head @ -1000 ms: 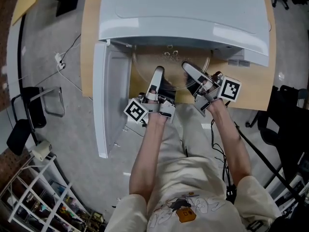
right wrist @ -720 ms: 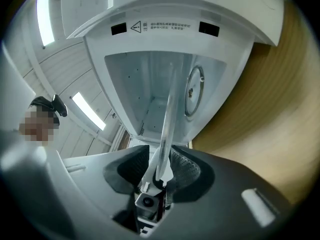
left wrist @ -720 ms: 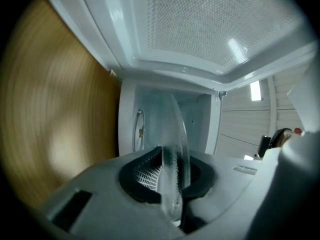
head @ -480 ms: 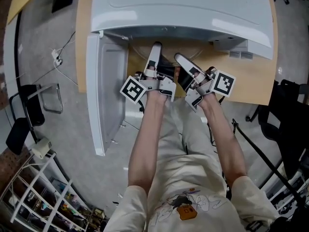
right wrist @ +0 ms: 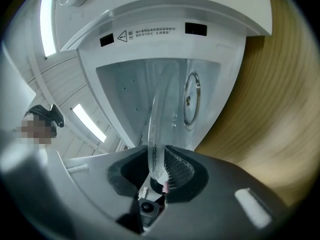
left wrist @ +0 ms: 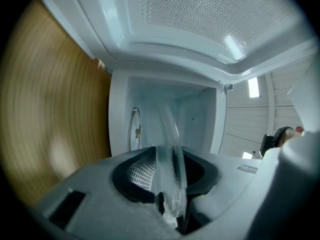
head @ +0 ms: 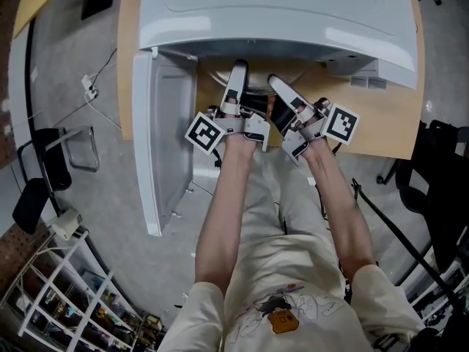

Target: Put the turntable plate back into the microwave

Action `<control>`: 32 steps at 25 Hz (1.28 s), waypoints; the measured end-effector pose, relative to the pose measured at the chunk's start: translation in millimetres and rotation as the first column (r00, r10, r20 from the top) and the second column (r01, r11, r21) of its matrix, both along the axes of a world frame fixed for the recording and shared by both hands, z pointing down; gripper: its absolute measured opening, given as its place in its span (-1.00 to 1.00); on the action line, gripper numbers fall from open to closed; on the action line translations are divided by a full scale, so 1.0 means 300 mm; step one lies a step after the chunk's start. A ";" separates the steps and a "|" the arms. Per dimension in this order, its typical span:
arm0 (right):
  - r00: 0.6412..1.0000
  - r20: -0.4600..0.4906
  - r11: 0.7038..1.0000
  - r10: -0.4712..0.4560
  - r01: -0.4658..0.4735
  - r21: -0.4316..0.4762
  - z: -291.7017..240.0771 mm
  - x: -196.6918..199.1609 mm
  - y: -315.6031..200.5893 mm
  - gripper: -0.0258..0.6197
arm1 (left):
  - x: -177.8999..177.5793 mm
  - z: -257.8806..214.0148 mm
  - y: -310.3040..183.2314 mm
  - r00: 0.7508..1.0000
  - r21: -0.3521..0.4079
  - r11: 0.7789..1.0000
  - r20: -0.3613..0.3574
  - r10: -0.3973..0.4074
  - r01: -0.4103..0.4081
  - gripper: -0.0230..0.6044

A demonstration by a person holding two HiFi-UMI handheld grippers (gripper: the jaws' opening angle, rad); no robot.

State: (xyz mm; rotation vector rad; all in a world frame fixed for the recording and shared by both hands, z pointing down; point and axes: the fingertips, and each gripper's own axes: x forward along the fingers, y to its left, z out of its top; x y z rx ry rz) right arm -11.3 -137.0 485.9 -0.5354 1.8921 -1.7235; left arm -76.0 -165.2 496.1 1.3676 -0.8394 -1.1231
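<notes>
The clear glass turntable plate (left wrist: 170,144) is held level by its near rim, half inside the white microwave (head: 278,13). My left gripper (head: 236,75) is shut on the rim's left part, and the glass sits pinched between its pads (left wrist: 169,179). On the right part of the rim is my right gripper (head: 278,88). Its jaws are opening a little, with the plate's edge (right wrist: 155,129) still between the pads (right wrist: 156,176) and touching them. A roller ring (right wrist: 191,99) lies on the cavity floor ahead. The microwave's top hides most of the plate in the head view.
The microwave's door (head: 165,145) stands wide open to the left of both arms. The oven sits on a wooden table (head: 381,123). A chair (head: 44,160) and a wire rack (head: 66,299) stand on the floor at the left.
Both grippers have pushed forward with the plate, which now lies mostly under the microwave's top instead of in front of the opening. Over the last half second they hardly moved.
</notes>
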 end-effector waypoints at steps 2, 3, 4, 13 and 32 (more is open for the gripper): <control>1.000 -0.005 1.000 0.009 -0.009 0.002 0.006 0.002 -0.005 -0.68 | -0.001 0.004 0.007 1.000 -0.009 1.000 -0.007 0.003 -0.003 -0.61; 1.000 -0.009 1.000 0.013 -0.013 0.006 0.007 0.004 -0.010 -0.68 | -0.002 0.006 0.014 1.000 -0.013 1.000 -0.010 0.004 -0.004 -0.61; 1.000 -0.016 1.000 0.014 -0.014 0.011 0.007 0.006 -0.016 -0.69 | -0.003 0.008 0.023 1.000 -0.017 1.000 -0.010 0.006 -0.006 -0.61; 0.996 -0.085 0.999 0.001 0.003 0.046 0.017 0.004 -0.096 -0.70 | -0.010 0.024 0.004 1.000 -0.034 0.999 -0.009 0.023 -0.023 -0.76; 0.994 -0.049 0.993 0.096 -0.099 -0.060 0.061 -0.004 -0.264 -0.70 | -0.016 0.062 -0.178 0.999 -0.126 0.992 -0.044 0.020 -0.026 -0.74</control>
